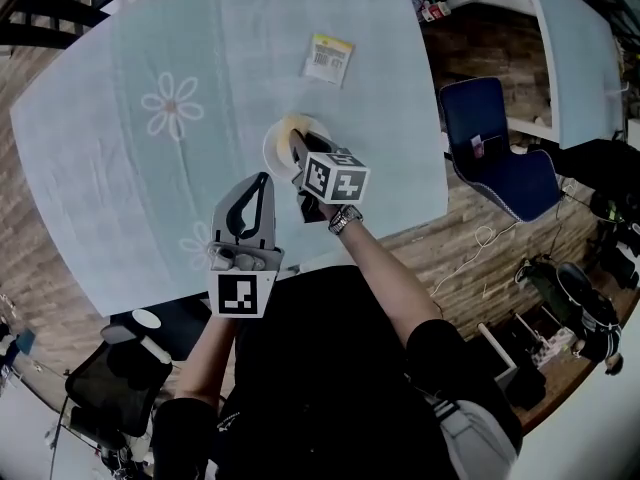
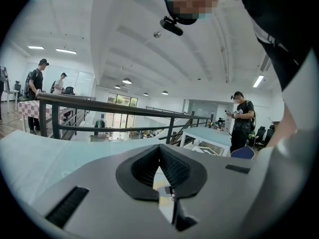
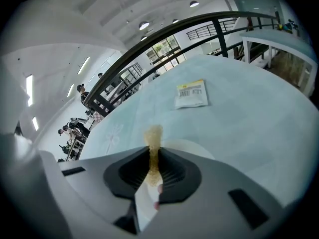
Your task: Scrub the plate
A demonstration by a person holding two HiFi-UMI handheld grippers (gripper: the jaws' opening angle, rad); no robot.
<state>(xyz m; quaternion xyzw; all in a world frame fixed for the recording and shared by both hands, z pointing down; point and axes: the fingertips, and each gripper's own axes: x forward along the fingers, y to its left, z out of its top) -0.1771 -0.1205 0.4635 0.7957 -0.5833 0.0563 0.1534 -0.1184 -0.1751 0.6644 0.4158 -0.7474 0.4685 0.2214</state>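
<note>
Tabletop (image 1: 110, 198) under a pale blue-green cloth with a faint flower print. Small white plate (image 1: 276, 148) sits near the middle of it, toward the near edge. Right gripper (image 1: 298, 148) is over the plate, jaws clamped tight on a thin yellowish sponge (image 3: 153, 136), held edge-on. The sponge pokes out past the jaw tips, with the plate's white rim showing just beyond and to the right of the jaws in the right gripper view. The sponge looks to be down on the plate's surface, though actual contact is not clear from either angle. Left gripper (image 1: 264, 182) is held off to the left of the plate, near it but apart, above the near part of the cloth. Its jaws are drawn together at the tips with nothing between them. A flat packet (image 1: 328, 59) with a yellow header and a barcode lies on the cloth beyond the plate, well apart from it. Blue chair (image 1: 492, 148) stands off the tabletop's right side on the wood floor.
</note>
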